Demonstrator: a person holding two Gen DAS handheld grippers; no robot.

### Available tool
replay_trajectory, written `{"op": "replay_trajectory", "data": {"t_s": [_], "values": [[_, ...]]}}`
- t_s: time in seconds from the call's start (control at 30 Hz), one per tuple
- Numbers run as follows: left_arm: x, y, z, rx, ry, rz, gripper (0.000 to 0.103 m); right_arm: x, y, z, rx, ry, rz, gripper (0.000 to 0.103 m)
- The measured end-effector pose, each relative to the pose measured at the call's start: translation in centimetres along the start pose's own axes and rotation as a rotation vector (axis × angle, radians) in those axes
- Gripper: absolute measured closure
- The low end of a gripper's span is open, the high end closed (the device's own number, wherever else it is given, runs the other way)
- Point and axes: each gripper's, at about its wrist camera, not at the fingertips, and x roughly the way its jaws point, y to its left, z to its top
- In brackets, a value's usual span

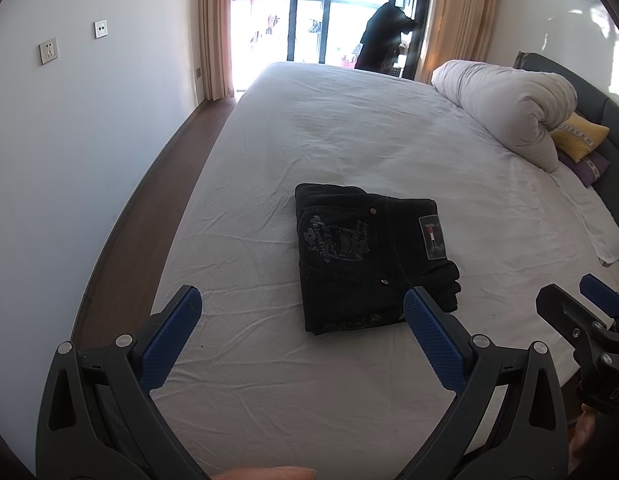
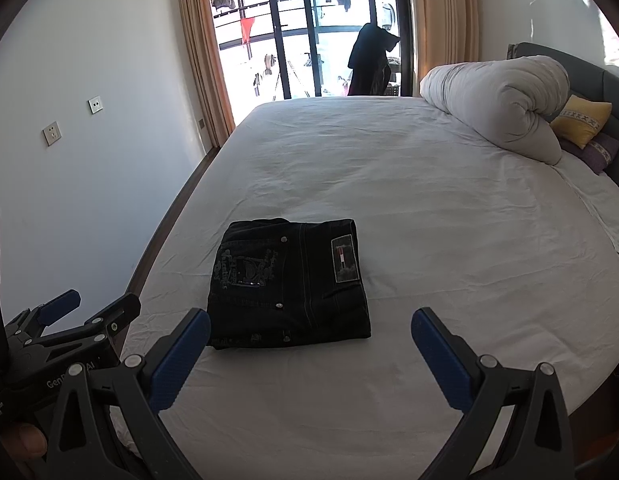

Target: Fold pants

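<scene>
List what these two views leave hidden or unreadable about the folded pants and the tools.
- Pants: underside and inner layers hidden by the top fold in both wrist views; how many folds, unknown.
- Printed lettering and patch: too small and warped to read.
- Left tool: its right finger covers the pants' near corner in the left view.
- Right tool: handle and holding hand cut off by the bottom edge.
- Bed: near edge cut off.

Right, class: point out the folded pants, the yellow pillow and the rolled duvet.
folded pants (image 2: 289,284), right wrist view, on the top layer's middle.
yellow pillow (image 2: 581,120), right wrist view, on its face.
rolled duvet (image 1: 509,108), left wrist view, on its side.
</scene>
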Motion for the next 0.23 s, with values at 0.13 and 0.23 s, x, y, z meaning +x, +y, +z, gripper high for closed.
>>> {"op": "replay_trajectory", "data": {"t_s": [0.13,0.23], "values": [[0.23,0.14,-0.21,0.001,-0.004,0.013,0.000,-0.11,-0.45,-0.19,0.002,0.010,0.006,0.000],[0.12,0.17,-0.20,0.010,-0.020,0.037,0.000,-0.25,-0.92,-0.42,0.005,0.015,0.007,0.000]]}}
